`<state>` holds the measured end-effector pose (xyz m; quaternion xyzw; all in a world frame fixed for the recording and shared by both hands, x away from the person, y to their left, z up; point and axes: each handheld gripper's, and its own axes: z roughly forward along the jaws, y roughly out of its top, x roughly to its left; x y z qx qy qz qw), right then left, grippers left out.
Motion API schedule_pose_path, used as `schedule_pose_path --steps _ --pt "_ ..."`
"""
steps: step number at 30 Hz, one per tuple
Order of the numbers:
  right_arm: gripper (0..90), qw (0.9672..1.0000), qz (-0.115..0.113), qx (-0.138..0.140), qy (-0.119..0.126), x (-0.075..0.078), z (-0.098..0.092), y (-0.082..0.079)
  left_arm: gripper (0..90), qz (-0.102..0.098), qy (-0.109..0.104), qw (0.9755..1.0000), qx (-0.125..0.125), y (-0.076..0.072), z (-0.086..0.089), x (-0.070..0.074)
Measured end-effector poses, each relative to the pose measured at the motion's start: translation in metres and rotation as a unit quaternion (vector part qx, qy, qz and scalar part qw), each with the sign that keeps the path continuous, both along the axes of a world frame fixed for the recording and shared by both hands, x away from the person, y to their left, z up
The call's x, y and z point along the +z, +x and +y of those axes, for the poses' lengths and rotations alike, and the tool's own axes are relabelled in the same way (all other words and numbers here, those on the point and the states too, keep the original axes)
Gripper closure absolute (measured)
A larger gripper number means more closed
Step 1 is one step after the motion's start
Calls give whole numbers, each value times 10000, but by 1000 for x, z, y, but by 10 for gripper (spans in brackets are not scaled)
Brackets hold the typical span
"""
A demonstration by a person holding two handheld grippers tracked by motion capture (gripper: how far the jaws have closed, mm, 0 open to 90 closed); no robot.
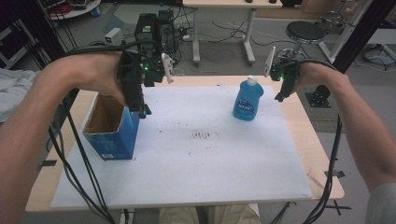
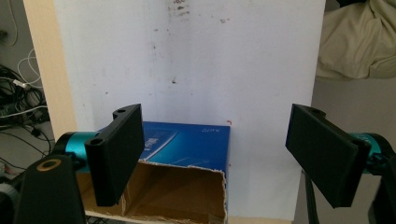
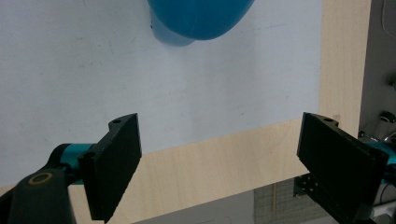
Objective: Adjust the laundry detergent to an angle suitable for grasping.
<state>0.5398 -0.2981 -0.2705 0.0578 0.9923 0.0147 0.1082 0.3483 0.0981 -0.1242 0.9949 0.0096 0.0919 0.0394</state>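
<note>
Nothing is done yet: the blue plastic soap bottle stands apart from the open blue cardboard box; left tool and right tool gape empty.

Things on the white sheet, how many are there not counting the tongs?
2. An open blue cardboard box stands at the sheet's left edge, under the left tongs. A blue soap bottle stands upright toward the far right, near the right tongs.

- Centre of frame: the white sheet on the surface is bare, offering free passage.
- Left: open blue box obstructs.
- Upper right: blue bottle stands upright, obstructing.
</note>
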Motion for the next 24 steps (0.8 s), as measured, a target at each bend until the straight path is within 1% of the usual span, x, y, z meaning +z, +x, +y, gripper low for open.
schedule_pose_path --steps 5,14,18,21,24 --pt "131 10000 -48 -4 1 2 0 -2 196 -1 -9 10000 -12 -1 2 -1" --pt "131 10000 -61 -48 -15 3 1 -3 196 -5 12 10000 -14 -1 3 -1" --pt "131 10000 -84 -31 -28 4 4 -5 196 -42 53 10000 42 -1 4 -2" --pt "130 9999 -116 -51 -20 6 4 -7 196 -18 84 10000 -22 -4 2 -3" --pt "131 9999 -134 -79 0 7 2 -7 196 -88 91 9999 -45 -6 1 -4"
